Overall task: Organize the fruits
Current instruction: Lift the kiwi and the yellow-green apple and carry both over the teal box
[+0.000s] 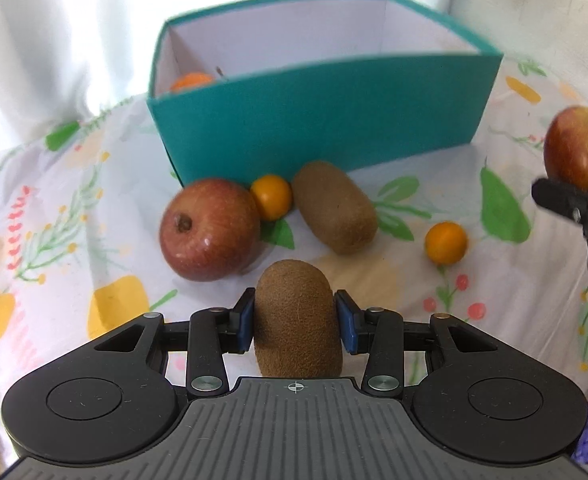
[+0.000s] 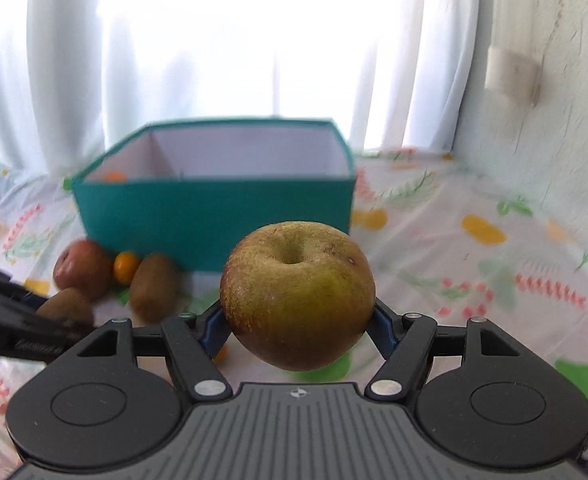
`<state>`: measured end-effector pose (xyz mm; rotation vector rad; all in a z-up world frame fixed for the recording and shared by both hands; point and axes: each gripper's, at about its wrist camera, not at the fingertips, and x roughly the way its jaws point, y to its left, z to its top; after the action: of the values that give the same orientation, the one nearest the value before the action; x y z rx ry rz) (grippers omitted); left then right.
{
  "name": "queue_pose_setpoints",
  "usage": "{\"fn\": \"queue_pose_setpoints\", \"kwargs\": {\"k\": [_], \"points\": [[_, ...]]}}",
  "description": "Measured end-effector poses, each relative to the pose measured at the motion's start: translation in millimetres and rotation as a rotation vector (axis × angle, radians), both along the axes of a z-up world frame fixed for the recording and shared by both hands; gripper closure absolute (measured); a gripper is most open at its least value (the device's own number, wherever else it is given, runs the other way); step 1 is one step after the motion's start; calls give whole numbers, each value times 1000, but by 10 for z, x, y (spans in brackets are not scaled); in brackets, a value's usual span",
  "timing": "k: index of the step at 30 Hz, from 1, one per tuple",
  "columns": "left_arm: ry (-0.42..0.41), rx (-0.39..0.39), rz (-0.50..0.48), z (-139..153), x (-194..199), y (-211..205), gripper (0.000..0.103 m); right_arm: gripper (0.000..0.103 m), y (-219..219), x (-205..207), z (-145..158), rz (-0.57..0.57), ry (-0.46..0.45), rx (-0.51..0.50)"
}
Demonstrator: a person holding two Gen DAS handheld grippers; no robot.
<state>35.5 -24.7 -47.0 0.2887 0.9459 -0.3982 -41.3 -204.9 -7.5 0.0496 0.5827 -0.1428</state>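
Observation:
My left gripper is shut on a brown kiwi, held just above the cloth. Ahead lie a red apple, a small orange fruit, a second kiwi and another small orange fruit. Behind them stands a teal box with a white inside and an orange fruit in its left compartment. My right gripper is shut on a greenish-red apple, lifted in front of the box. That apple shows at the right edge of the left wrist view.
A floral tablecloth covers the table. White curtains hang behind the box, and a pale wall stands at the right. The left gripper's black body shows at the left of the right wrist view.

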Motion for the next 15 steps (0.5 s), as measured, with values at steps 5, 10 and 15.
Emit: {"fn": "queue_pose_setpoints", "kwargs": {"k": [5, 10, 15], "points": [[-88, -14, 50, 435, -58, -36, 58, 33, -124, 76, 289, 22, -94, 1], [-175, -53, 82, 944, 56, -97, 58, 33, -136, 233, 567, 56, -165, 0], [-269, -43, 98, 1391, 313, -241, 58, 33, -145, 447, 807, 63, -205, 14]]}}
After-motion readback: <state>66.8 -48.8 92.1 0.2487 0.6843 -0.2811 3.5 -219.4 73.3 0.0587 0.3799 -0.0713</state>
